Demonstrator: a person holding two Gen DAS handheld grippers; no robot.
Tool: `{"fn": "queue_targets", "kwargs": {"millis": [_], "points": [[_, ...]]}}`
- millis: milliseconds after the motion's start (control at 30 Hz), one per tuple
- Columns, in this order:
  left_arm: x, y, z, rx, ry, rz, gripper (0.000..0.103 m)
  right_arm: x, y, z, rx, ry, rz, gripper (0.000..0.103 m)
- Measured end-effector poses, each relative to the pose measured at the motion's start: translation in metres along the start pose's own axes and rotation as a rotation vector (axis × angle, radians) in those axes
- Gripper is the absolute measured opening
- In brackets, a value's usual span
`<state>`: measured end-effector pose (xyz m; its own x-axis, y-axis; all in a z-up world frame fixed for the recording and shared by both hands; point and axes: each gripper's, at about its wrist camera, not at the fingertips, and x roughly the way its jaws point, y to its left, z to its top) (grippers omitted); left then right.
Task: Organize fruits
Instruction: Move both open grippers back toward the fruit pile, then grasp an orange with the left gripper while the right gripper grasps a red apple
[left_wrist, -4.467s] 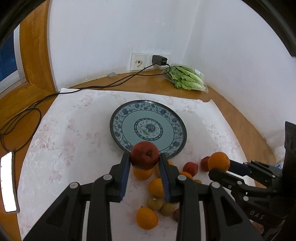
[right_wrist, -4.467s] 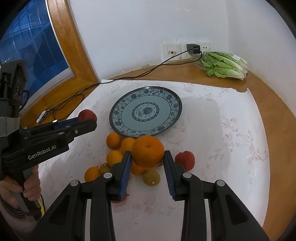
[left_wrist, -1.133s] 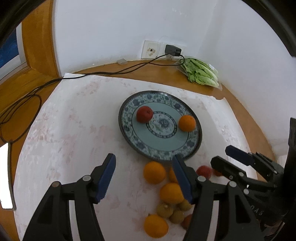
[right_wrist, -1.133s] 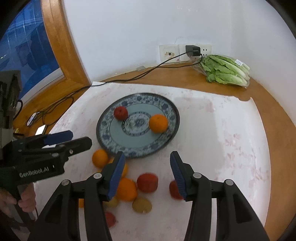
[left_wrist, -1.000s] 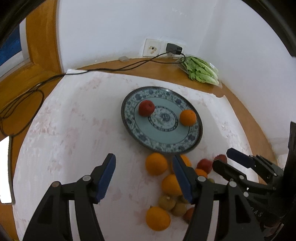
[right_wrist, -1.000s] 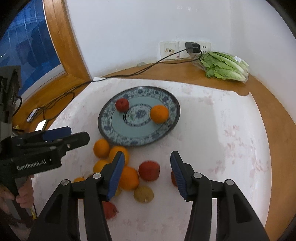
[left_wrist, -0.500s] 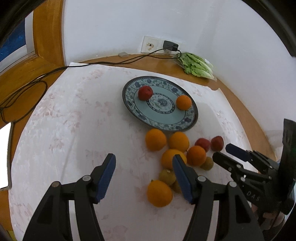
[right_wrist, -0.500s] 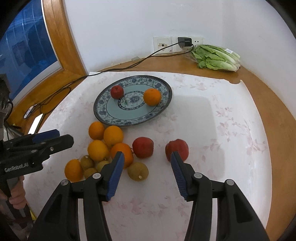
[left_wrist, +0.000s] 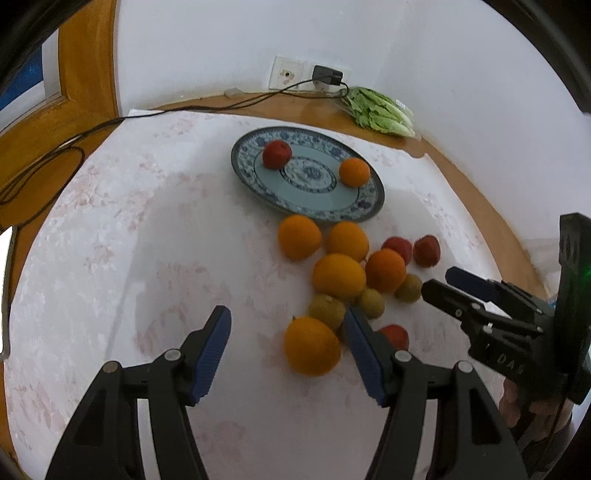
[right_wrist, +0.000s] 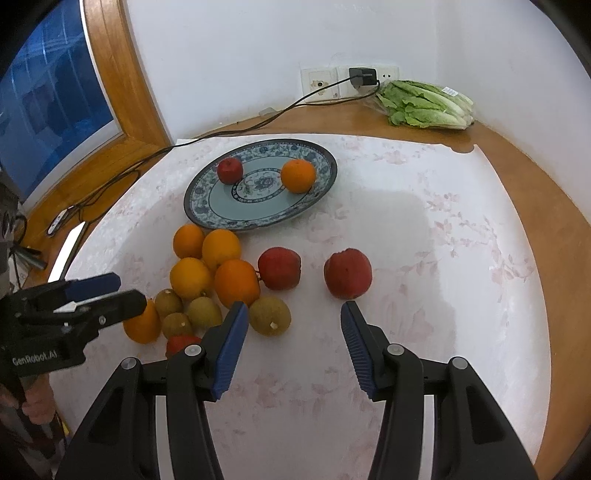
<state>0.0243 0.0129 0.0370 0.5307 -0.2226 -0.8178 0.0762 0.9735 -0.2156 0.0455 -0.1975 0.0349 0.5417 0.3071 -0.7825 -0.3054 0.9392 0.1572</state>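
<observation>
A blue-patterned plate (left_wrist: 365, 206) (right_wrist: 325, 184) holds one red apple (left_wrist: 277, 154) (right_wrist: 230, 170) and one orange (left_wrist: 354, 171) (right_wrist: 298, 175). In front of it lies a heap of several oranges, brown-green fruits and red apples on the white cloth. My left gripper (left_wrist: 288, 332) is open, and the nearest orange (left_wrist: 311, 345) lies between its fingertips, untouched. My right gripper (right_wrist: 293, 325) is open just short of a lone red apple (right_wrist: 347, 273) (left_wrist: 426, 250); a second apple (right_wrist: 279, 268) lies to its left. A brown-green fruit (right_wrist: 269, 315) sits by its left finger (right_wrist: 232, 332).
A bag of lettuce (right_wrist: 428, 104) (left_wrist: 380, 112) lies at the back right by the wall sockets. A black cable (right_wrist: 236, 129) runs along the wooden ledge to the left. A wooden window frame (right_wrist: 122, 74) stands at the left. The cloth's right side (right_wrist: 461, 221) is bare.
Both grippers have drawn back from the plate and sunk toward the heap. The fruit pile now lies closer and larger in both views. Both grippers stayed open and empty.
</observation>
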Motion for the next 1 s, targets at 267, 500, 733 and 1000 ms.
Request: {"fn": "queue_targets", "kwargs": {"millis": [267,500,733,1000], "points": [[-0.001,-0.002,-0.013,0.018,0.011,0.002,0.067,-0.01,0.011,-0.016,0.003,-0.004,0.041,0.053],[0.01,-0.004,-0.016,0.035,0.012,-0.007,0.061,-0.013,0.025,-0.025,-0.026,0.007,0.053,0.053],[0.012,-0.009,-0.018,0.054,0.006,-0.046,0.036,-0.014,0.033,-0.03,-0.032,0.016,0.077,0.053],[0.006,0.004,-0.018,0.019,0.002,0.01,0.036,-0.01,0.051,-0.032,-0.067,0.03,0.113,0.053]]}}
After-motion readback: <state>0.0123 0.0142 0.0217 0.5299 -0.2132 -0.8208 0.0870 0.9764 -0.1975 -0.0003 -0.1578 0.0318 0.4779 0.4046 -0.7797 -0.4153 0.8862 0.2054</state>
